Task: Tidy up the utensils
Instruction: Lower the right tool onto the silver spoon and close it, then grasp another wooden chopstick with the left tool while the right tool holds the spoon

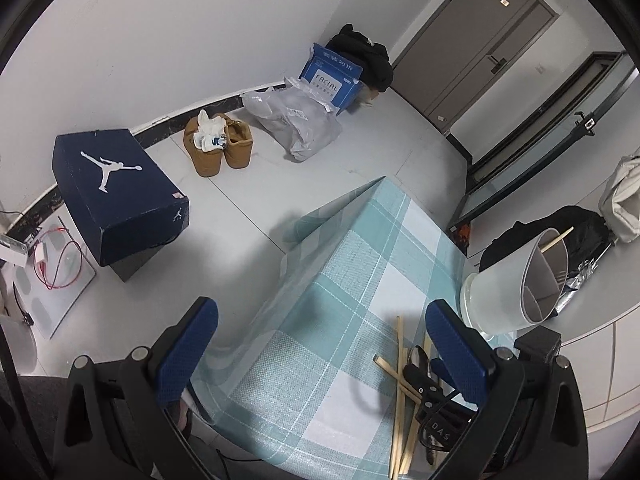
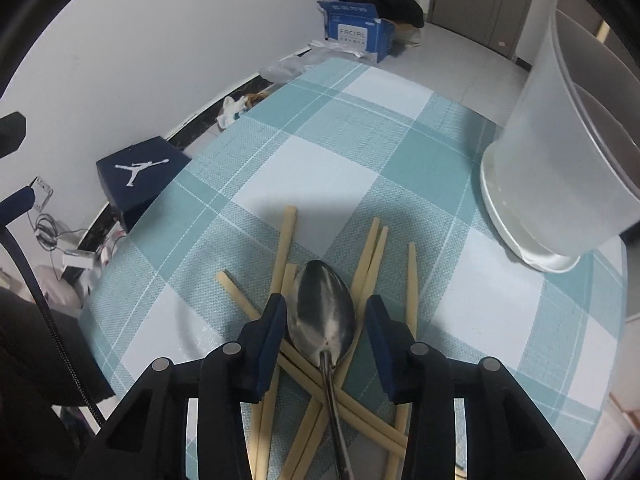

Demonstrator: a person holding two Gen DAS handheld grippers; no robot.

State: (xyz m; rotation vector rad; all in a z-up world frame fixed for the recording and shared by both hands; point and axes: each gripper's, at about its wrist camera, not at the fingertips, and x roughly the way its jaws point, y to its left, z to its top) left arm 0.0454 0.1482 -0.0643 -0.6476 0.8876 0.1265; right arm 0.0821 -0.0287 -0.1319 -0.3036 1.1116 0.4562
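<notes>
counter [image 2: 304,168] under a teal plaid cloth; spoon [image 2: 322,312] on crossed chopsticks [image 2: 286,240] near its front edge, holder [image 2: 560,160] at the right edge. right gripper [image 2: 323,312] fingers narrow, flanking the spoon; left gripper [image 1: 320,336] wide, empty. shoebox [image 1: 116,196] on the tiled floor.

Spoon [image 2: 322,312]: handle end cut off at bottom edge. Chopsticks [image 2: 288,264]: lower ends cut off, partly hidden under fingers [image 2: 272,328]. Utensil holder [image 2: 568,140]: rim cropped at right edge; compartments partly hidden behind wall.
</notes>
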